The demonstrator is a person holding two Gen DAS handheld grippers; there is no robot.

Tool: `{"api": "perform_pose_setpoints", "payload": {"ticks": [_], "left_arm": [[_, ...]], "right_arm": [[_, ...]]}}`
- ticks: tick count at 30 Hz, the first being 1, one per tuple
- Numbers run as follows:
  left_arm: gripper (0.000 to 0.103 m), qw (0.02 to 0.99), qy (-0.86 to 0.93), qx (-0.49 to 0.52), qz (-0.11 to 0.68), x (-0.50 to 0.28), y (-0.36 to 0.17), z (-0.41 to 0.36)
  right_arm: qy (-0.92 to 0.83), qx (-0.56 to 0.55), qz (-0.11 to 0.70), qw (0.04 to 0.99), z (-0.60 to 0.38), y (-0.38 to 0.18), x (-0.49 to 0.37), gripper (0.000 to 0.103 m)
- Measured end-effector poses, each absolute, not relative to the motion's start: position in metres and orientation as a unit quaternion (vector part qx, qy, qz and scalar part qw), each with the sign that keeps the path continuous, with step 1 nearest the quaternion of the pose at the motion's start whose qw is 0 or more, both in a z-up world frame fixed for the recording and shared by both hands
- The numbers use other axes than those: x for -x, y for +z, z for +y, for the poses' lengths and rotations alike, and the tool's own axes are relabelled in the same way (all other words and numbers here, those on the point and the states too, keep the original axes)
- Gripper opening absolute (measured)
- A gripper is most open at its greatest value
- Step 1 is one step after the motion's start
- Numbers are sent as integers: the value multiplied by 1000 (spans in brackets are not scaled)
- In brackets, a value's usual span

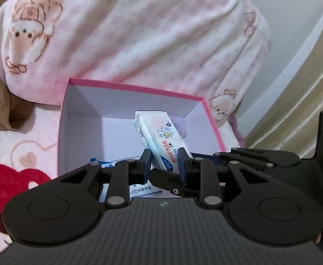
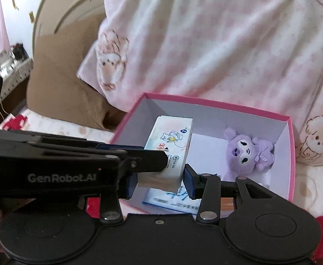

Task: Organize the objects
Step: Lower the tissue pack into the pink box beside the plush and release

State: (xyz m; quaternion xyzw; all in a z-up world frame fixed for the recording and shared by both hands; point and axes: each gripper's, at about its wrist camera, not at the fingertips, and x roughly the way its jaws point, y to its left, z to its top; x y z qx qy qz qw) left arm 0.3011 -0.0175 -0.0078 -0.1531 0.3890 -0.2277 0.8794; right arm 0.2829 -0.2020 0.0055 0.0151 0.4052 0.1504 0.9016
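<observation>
Right gripper (image 2: pixel 159 180) is clamping the tissue pack (image 2: pixel 170 145) over the pink box (image 2: pixel 290 154); left gripper (image 1: pixel 164 163), nearly closed, is lying across the pack.

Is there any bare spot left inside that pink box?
Yes: the box floor between the tissue pack and the purple plush, and its far left corner. The near side is crowded by both claws and a flat packet.

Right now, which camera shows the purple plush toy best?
The right wrist view: the purple plush toy lies fully visible in the pink box. The left wrist view shows only a purple sliver behind the tissue pack.
</observation>
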Motion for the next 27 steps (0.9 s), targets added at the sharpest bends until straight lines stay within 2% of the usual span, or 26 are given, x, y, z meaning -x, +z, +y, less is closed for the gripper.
{"api": "perform_pose_setpoints", "payload": {"ticks": [8, 27], "left_arm": [[24, 866, -216, 168, 419, -349, -44, -30], [23, 837, -211, 205, 462, -371, -102, -36]], "right_arm": [[131, -24, 436, 890, -214, -28, -327, 48], [110, -21, 494, 862, -221, -79, -353, 48]]}}
